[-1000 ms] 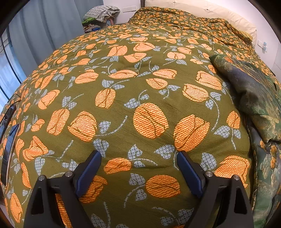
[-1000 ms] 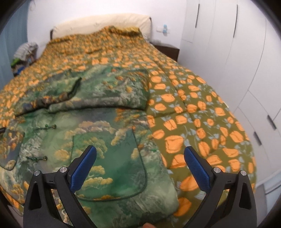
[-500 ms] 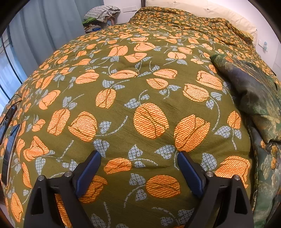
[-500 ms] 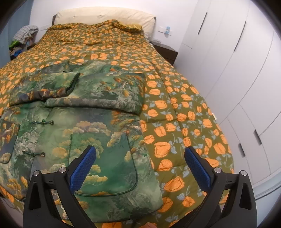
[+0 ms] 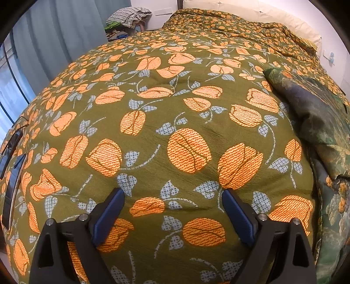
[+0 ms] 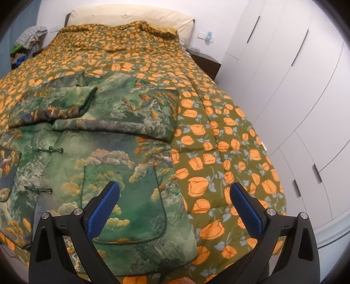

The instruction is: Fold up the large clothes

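A padded green jacket (image 6: 105, 157) with a landscape print, knot buttons and a front pocket lies flat on the bed, both sleeves folded across its chest. Its left edge shows at the right of the left wrist view (image 5: 323, 131). My right gripper (image 6: 172, 196) is open and empty, held above the jacket's lower right corner. My left gripper (image 5: 172, 203) is open and empty, low over the bare quilt to the left of the jacket.
The bed is covered by an olive quilt (image 5: 175, 109) with orange flowers. White wardrobe doors (image 6: 306, 98) stand close along the right side. A dark nightstand (image 6: 207, 63) and a pile of clothes (image 5: 126, 17) sit by the headboard. Curtains (image 5: 54, 43) hang at left.
My right gripper has risen and pulled back from the jacket, so more of the bed shows. My left gripper has barely moved.
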The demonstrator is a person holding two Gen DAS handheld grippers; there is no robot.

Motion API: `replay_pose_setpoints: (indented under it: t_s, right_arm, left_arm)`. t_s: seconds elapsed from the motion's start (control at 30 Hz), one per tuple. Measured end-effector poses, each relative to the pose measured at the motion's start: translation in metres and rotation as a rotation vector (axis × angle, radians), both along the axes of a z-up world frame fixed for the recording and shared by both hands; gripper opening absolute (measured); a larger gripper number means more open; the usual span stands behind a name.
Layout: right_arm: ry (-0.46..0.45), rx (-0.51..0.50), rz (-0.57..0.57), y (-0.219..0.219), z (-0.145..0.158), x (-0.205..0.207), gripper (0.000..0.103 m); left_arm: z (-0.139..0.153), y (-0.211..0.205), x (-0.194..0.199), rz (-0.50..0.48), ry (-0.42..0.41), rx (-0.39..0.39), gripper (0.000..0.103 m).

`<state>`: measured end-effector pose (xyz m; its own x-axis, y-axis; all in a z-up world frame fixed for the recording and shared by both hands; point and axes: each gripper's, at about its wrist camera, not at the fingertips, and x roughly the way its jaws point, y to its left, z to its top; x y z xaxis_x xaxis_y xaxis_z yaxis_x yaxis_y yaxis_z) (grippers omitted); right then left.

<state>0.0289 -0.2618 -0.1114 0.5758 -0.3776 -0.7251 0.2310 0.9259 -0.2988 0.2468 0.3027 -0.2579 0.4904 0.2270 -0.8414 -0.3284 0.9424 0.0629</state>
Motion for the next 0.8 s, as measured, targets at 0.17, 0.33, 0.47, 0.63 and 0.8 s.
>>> replay_pose_setpoints:
  t_s: [0.17,0.33,0.47,0.63,0.8]
  right_arm:
    - [0.012,-0.018,0.014,0.006,-0.001,0.001,0.101]
    - [0.008,-0.048,0.017,0.007,0.002,0.002,0.101]
    - [0.008,-0.053,0.011,0.006,0.002,0.003,0.101]
    - [0.005,-0.028,0.036,0.000,0.004,0.004,0.101]
    - [0.021,0.138,0.179,-0.042,0.007,-0.005,0.101]
  left_arm:
    - [0.000,-0.001,0.002,0.006,0.012,0.014,0.094]
    - [0.000,0.001,0.002,0.006,0.014,-0.002,0.094]
    - [0.003,0.003,0.003,0.005,0.032,-0.018,0.094]
    - [0.046,0.003,-0.012,-0.053,0.038,-0.121,0.093]
    - [0.108,-0.030,-0.091,-0.389,0.031,-0.324,0.094]
